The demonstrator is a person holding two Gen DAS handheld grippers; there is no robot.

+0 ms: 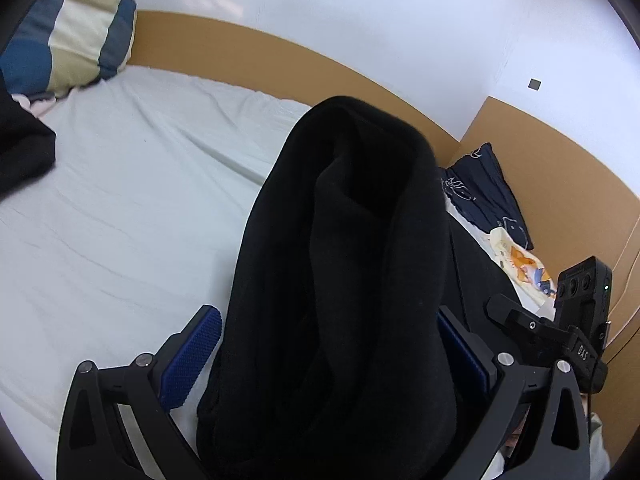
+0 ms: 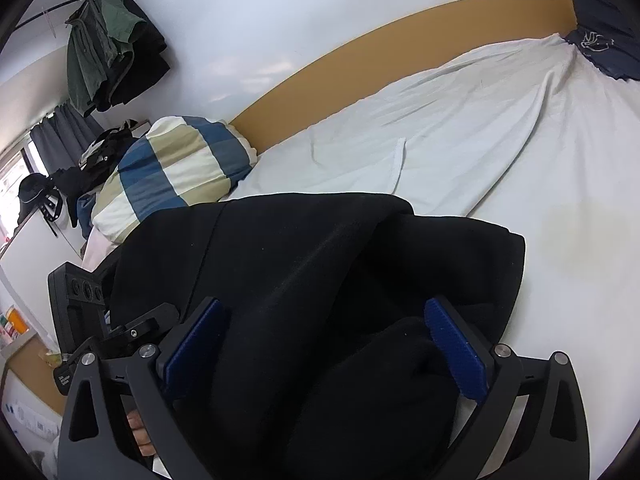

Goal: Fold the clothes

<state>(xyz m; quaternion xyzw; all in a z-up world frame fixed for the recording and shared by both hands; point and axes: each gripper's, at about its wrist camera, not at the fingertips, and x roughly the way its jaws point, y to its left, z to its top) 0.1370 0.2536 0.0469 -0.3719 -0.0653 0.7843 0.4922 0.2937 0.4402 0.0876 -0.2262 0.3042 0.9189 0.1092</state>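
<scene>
A thick black fleece garment (image 1: 340,264) is seen bunched up between the blue pads of the left claw (image 1: 328,356). The pads stand wide apart, with the soft cloth filling the space between them. The far pad is pressed by the cloth, but a small gap of sheet shows beside the near one, so it cannot be told whether the cloth is squeezed or only lies there.

The same garment (image 2: 304,280) is spread in front of the right claw (image 2: 328,340) and under it, on the white bed sheet (image 2: 520,160). This claw's pads are also wide apart, with a fat fold of cloth heaped between them. No pinch is shown, so this claw is judged to be open over the cloth.

The garment looks soft, floppy and a bit heavy. It is likely to sag and slide when lifted, not to stay flat. It is not breakable. A hold is best taken at an edge or a corner, where the cloth is thin enough to fit between the pads. The thick lump in the middle is too fat to be pinched well.

Beyond the right claw a striped blue and cream pillow (image 2: 176,164) is lying. How far the folding has gone cannot be told from the rumpled heap.
</scene>
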